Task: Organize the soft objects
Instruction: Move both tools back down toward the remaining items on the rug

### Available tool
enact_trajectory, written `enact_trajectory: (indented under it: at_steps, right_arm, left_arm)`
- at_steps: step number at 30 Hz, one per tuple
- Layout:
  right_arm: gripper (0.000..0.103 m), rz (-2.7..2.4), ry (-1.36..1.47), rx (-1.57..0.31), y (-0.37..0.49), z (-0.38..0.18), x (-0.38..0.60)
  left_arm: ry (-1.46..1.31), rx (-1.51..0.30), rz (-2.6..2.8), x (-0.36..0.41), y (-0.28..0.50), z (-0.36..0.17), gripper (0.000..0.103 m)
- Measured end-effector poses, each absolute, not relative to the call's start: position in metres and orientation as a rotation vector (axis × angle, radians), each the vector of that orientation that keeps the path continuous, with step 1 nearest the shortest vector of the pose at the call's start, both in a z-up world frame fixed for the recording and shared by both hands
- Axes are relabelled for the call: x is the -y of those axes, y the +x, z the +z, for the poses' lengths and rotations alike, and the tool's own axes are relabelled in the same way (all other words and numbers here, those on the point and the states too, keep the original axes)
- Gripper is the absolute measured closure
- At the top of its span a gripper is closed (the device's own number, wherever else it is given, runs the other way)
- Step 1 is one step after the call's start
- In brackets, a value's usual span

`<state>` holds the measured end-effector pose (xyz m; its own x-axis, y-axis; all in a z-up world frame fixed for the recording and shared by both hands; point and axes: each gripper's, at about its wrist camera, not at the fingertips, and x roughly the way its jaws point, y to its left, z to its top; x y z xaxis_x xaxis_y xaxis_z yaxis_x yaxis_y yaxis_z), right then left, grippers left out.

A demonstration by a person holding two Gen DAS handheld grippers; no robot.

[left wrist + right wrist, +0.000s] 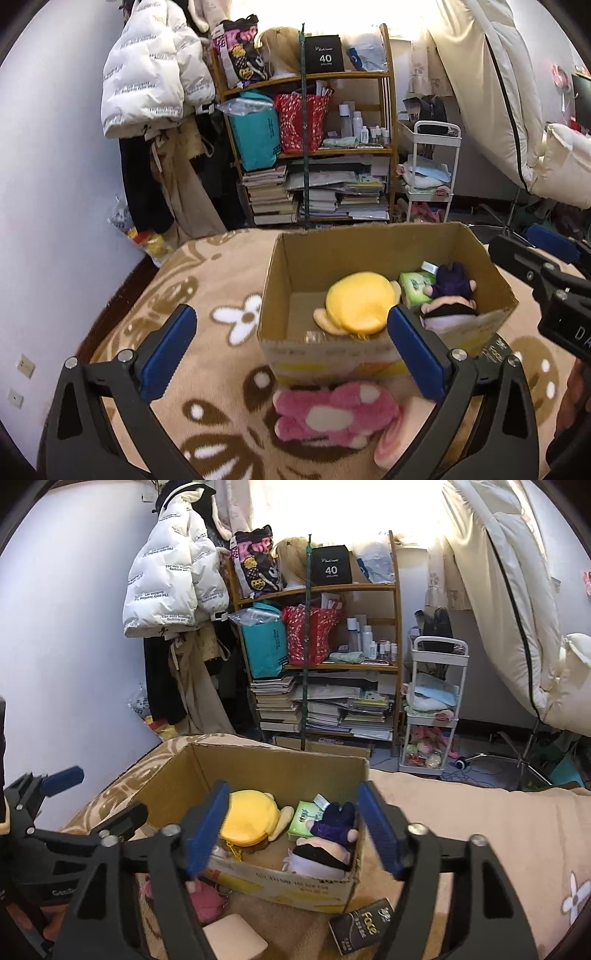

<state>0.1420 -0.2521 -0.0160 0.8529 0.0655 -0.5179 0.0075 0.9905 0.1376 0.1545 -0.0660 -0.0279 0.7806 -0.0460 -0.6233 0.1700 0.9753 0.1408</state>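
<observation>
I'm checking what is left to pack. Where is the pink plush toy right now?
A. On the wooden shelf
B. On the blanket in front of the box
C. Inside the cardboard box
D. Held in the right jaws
B: the pink plush toy lies on the patterned blanket, just outside the cardboard box's near wall.

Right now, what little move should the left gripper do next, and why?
Probably lower the left gripper onto the pink plush toy and close on it. Its jaws stand wide open with nothing in them, and the toy lies on the blanket just outside the cardboard box, right below them. The yellow plush and the purple doll are already inside the box.
</observation>
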Motion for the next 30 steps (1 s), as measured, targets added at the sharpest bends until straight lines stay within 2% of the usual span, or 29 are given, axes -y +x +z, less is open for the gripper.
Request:
enact_trajectory:
  at_steps: [6, 19, 30]
  right_arm:
    - [0.0, 0.009, 0.132, -0.519, 0.119, -0.003, 0.256]
    - [0.0, -0.023, 0.133, -0.547, 0.075, 0.006, 0.261]
    - [0.0, -0.055, 0.148, -0.66, 0.047, -0.014, 0.26]
  left_arm:
    - [0.22, -0.704, -0.106, 0.065, 0.135, -0.026, 0.001]
    - [0.198, -0.787, -0.142, 0.053, 0.094, -0.025, 0.001]
    - [0.219, -0.832, -0.178, 0.059, 0.081, -0.031, 0.001]
